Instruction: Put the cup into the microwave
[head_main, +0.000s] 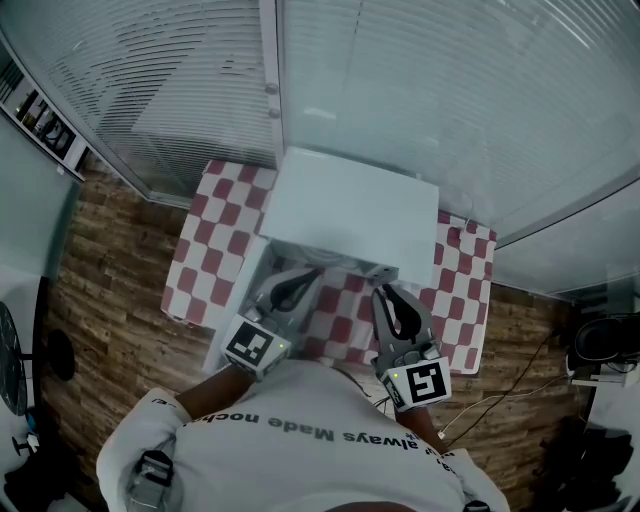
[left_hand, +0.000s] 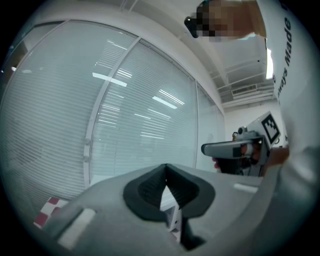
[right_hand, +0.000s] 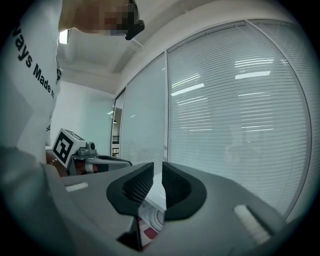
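Two grippers: both held low, just in front of the microwave, noses aimed at it, so I'd guess they're parked there to work its front
Checked cloth: red and white, covers the table under the microwave and sticks out to its left and right
Pale panel: slants away from the microwave's front left corner, looks like the door swung open, not sure
Left gripper: left of the microwave's front, over that panel, pads touching at the tips, nothing pinched
Right gripper: right of the microwave's front, jaws all but together with only a thin slit, nothing in it
Cup: no view shows it plainly
White ringed thing: peeks out under the right jaws, just in front of the microwave on the cloth; round, pale, grooved rim; could be the cup, too little showing to call it
Stage: empty grippers fit the cup already sitting inside or waiting to be picked up; the inside of the microwave isn't visible
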